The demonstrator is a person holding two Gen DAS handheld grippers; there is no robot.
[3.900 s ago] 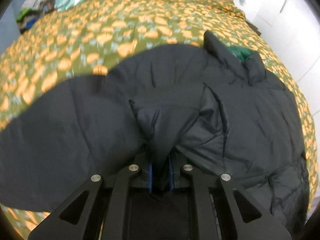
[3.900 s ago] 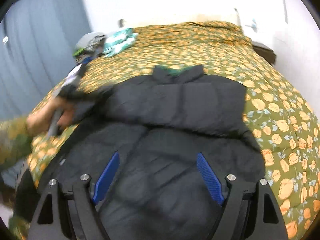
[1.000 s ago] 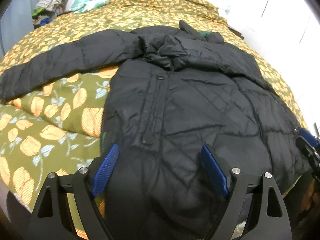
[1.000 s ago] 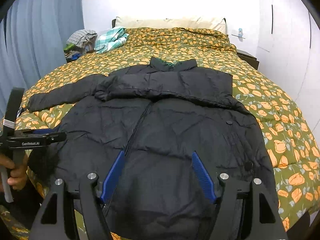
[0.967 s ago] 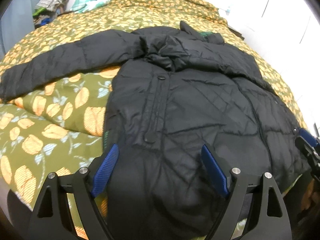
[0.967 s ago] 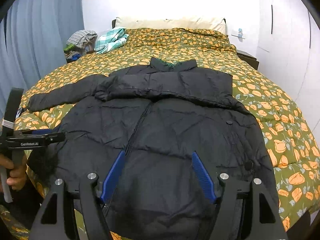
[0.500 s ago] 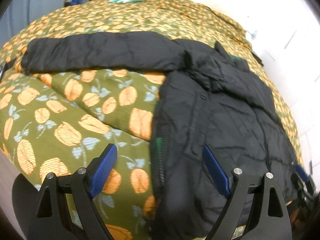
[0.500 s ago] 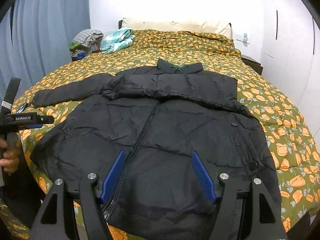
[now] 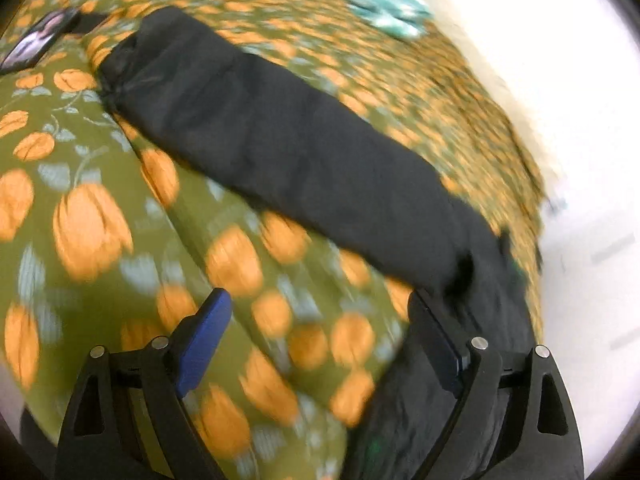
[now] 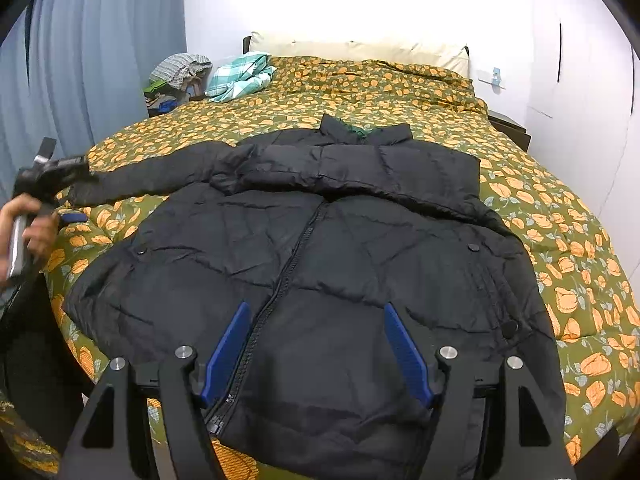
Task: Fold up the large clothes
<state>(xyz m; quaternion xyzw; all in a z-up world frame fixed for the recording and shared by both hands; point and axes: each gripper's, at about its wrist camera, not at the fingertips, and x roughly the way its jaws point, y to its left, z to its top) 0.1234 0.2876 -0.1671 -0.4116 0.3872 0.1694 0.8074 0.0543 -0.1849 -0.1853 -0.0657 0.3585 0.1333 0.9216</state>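
Jacket sleeve [image 9: 280, 148] lies beyond the open left claw [image 9: 320, 340].

No text, label, brand, number or sign can be read in either view. The left hand-held gripper [image 10: 60, 172] is blurred in the right wrist view, so any lettering on it cannot be made out. The dark flat object [image 9: 38, 40] at the top left edge of the left wrist view shows a pale patch, too blurred to read.
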